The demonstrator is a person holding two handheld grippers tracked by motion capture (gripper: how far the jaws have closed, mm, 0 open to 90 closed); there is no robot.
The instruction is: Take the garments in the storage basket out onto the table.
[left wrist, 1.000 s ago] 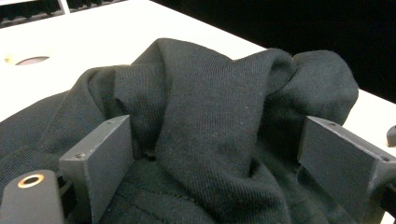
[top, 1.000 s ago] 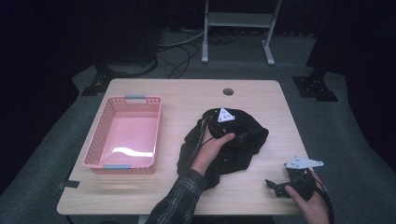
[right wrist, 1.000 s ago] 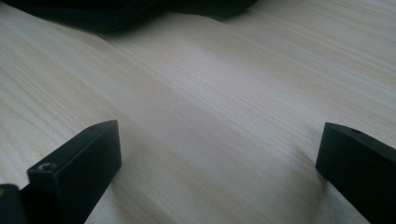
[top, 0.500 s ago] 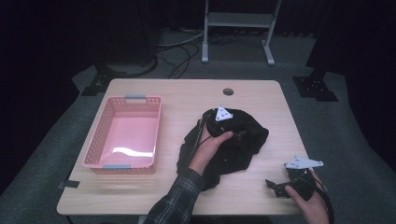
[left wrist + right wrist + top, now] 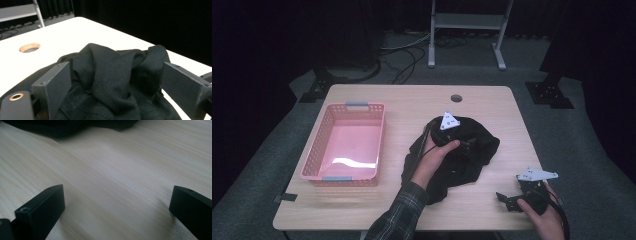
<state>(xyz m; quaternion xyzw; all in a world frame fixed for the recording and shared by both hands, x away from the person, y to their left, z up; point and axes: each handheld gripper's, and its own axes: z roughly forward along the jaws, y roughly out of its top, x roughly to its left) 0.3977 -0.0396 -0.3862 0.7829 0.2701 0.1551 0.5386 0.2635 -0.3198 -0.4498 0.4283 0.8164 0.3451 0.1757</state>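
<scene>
Table (image 5: 412, 105) far half bare | black garment (image 5: 472, 155) centre | left gripper (image 5: 115, 82) agape

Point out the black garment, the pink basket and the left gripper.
black garment (image 5: 472, 160), high view, bare fabric right of the hand.
pink basket (image 5: 330, 132), high view, left wall.
left gripper (image 5: 115, 82), left gripper view, midway between its open fingers.

A light wooden table (image 5: 482, 102) with rounded corners is set on a grey carpeted floor (image 5: 272, 150). A round cable hole (image 5: 456, 98) is cut near the table's far edge. Beyond that edge, a white metal stand (image 5: 467, 22) is placed on the floor, and black cables (image 5: 404, 55) are strewn to its left. The room is enclosed by dark curtains (image 5: 287, 30); the tabletop is lit from above.
</scene>
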